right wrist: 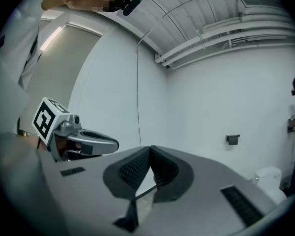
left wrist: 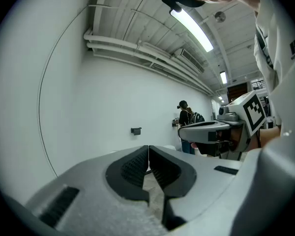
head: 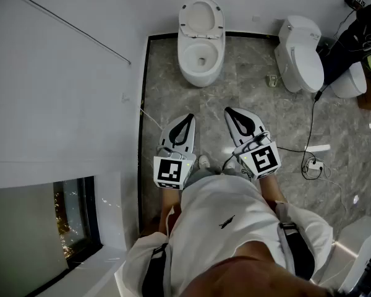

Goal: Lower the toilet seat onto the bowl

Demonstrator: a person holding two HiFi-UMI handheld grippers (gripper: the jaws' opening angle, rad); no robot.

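In the head view a white toilet [head: 201, 57] stands against the far wall, its seat [head: 201, 17] raised upright above the open bowl. Both grippers are held side by side well short of it, over the grey marble floor. My left gripper [head: 188, 117] is shut with nothing between its pads, and my right gripper [head: 230, 111] is likewise shut and empty. The left gripper view shows its own jaws [left wrist: 148, 149] closed together and the right gripper [left wrist: 211, 132] alongside. Seen in the right gripper view, those jaws [right wrist: 151, 151] meet too, with the left gripper [right wrist: 83, 141] beside them.
A second white toilet [head: 300, 51] with its lid down stands to the right, and a third fixture [head: 349, 82] beyond it. Cables and a power strip [head: 312, 164] lie on the floor at right. A white wall [head: 62, 91] runs along the left. A person [left wrist: 186, 114] stands far off.
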